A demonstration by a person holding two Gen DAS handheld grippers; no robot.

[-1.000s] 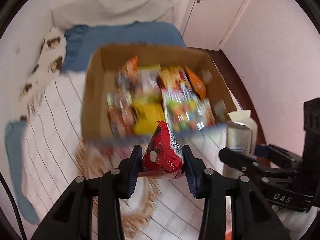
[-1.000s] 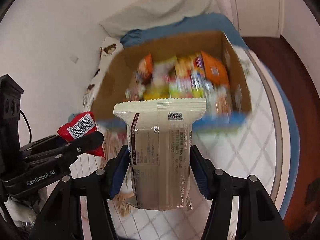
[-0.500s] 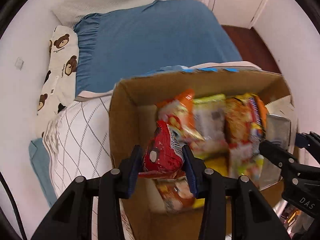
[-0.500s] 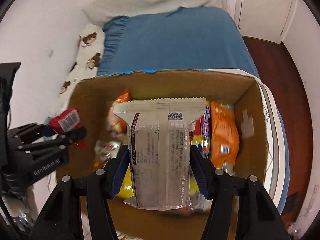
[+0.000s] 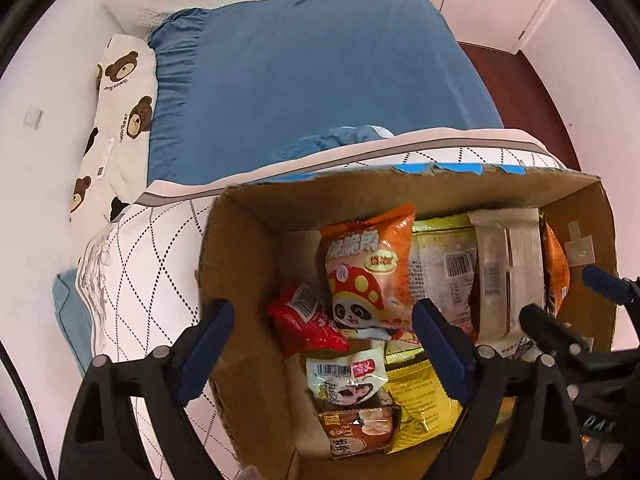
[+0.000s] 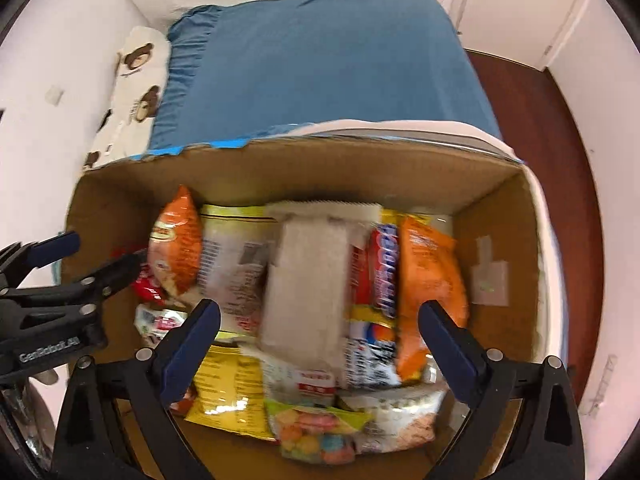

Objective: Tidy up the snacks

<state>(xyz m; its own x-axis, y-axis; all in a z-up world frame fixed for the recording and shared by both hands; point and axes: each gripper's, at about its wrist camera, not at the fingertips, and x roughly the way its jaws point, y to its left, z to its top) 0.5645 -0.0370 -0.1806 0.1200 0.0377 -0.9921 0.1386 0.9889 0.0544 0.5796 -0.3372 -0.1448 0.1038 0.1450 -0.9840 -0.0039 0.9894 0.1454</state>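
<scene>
A cardboard box (image 5: 248,248) full of snack packets sits on the bed; it also shows in the right wrist view (image 6: 500,232). My left gripper (image 5: 320,344) is open above the box's left part. The small red packet (image 5: 306,322) lies in the box below it, beside an orange panda packet (image 5: 366,268). My right gripper (image 6: 318,344) is open over the box's middle. The cream packet (image 6: 308,280) lies loose and blurred on the other snacks; it shows in the left wrist view (image 5: 506,264) too. Each gripper appears at the edge of the other's view.
The box rests on a white quilted cover (image 5: 148,264). A blue pillow (image 5: 304,80) and a bear-print pillow (image 5: 120,112) lie beyond it. Dark wooden floor (image 6: 560,128) and white doors are to the right.
Both grippers moved forward over the box and opened. The red packet dropped from the left one and the cream packet from the right one into the box.
</scene>
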